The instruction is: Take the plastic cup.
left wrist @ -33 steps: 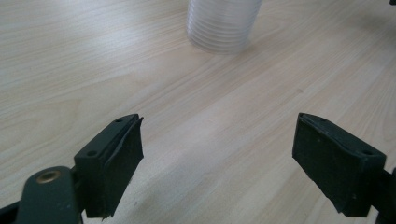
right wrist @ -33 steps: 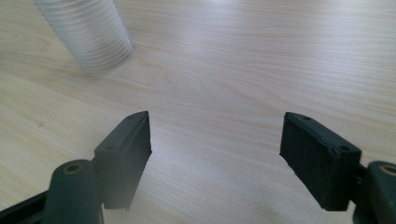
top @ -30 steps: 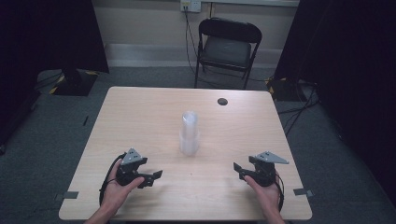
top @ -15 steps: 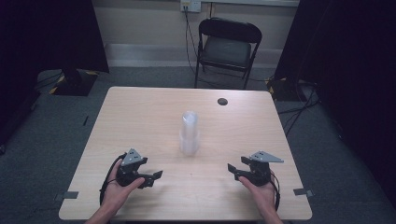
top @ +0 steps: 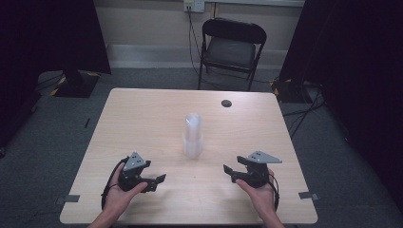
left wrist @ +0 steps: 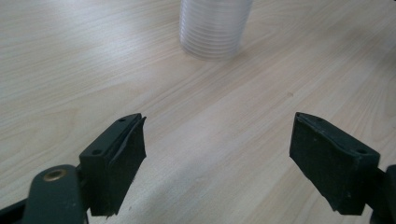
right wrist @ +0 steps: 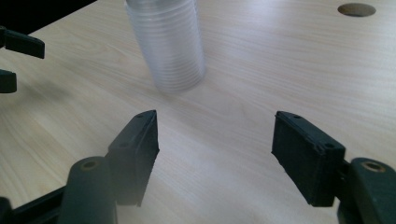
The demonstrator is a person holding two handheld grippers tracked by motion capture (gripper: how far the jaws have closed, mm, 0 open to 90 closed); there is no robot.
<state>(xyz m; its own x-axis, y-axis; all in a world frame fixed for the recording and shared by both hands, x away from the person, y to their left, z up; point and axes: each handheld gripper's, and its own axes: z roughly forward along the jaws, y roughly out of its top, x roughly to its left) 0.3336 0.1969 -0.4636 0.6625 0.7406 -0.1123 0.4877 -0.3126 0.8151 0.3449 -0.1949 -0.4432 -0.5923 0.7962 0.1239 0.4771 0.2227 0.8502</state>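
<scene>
High view, cup stack [top: 192,135] between both tongs, apart

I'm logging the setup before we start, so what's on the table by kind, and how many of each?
Stack of clear plastic cups: 1 stack, standing upright mid-table; the number of cups in it is too fine to tell.
Hand-held claws: 2, the left claw and the right claw, both open and empty.
Dark round hole in the tabletop: 1.
Total: 4.
</scene>
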